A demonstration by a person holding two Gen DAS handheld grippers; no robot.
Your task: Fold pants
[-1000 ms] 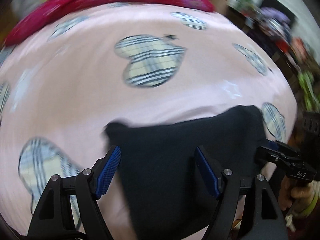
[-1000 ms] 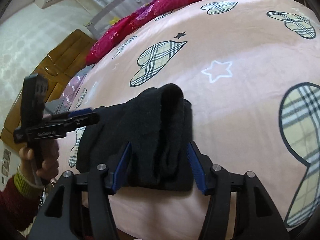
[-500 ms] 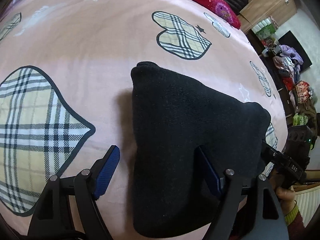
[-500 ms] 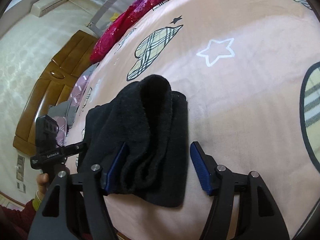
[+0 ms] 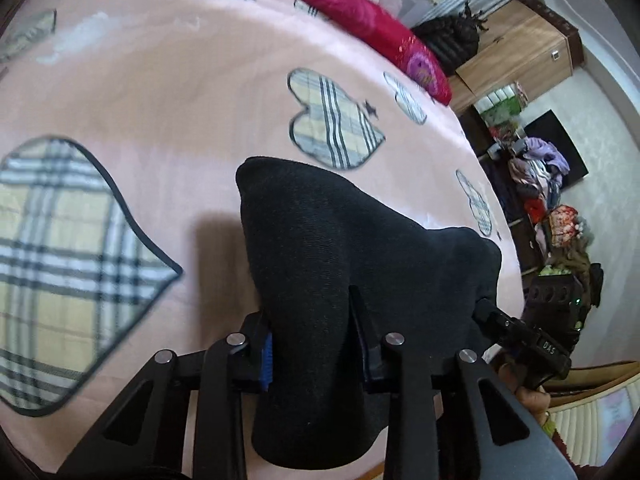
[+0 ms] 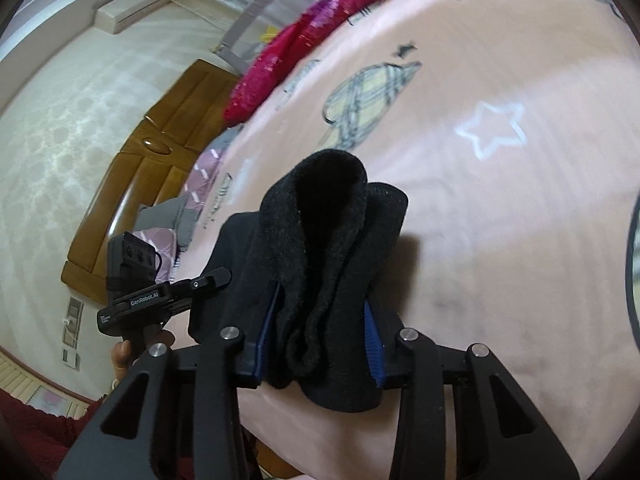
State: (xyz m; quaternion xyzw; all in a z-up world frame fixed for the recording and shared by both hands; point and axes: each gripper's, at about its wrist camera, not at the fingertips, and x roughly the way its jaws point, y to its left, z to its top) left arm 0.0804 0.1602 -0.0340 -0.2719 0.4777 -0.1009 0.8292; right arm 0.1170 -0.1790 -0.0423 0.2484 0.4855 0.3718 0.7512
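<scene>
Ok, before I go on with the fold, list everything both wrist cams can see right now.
pants: one, black, bunched on the bedspread, clamped by both grippers
bedspread: one, pink with plaid hearts and white stars, under the pants
red blanket: one, red with flowers, along the far edge of the bed
headboard: one, brown wood, left in the right wrist view
clothes pile: mixed colours, floor at right in the left wrist view
air conditioner: one, white, high on the wall
left gripper: black with blue pads, shut on the pants
right gripper: black with blue pads, shut on the pants
</scene>
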